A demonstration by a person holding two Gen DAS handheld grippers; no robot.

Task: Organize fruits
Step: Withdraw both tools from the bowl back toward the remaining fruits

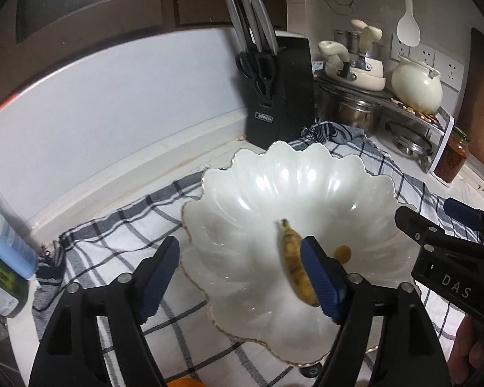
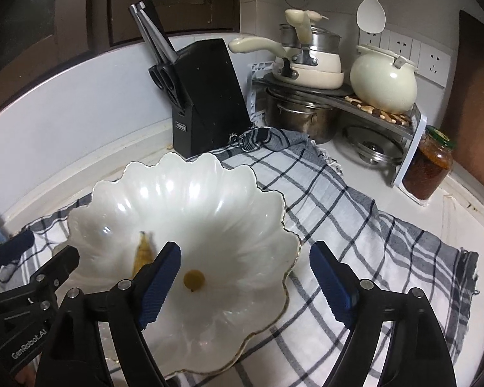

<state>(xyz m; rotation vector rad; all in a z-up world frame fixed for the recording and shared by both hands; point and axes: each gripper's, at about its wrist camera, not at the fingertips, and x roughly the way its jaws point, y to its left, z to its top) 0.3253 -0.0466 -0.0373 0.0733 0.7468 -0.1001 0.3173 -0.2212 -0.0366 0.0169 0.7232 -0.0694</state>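
Partly done: banana and small round yellow fruit already in scalloped bowl. Left gripper and right gripper both wide, empty. Orange object at frame bottom possibly left.

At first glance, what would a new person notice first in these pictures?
The big white scalloped bowl on the checked cloth dominates; a spotted banana and a small round yellow fruit lie inside. Both grippers, left and right, are open above it, with a black knife block behind.
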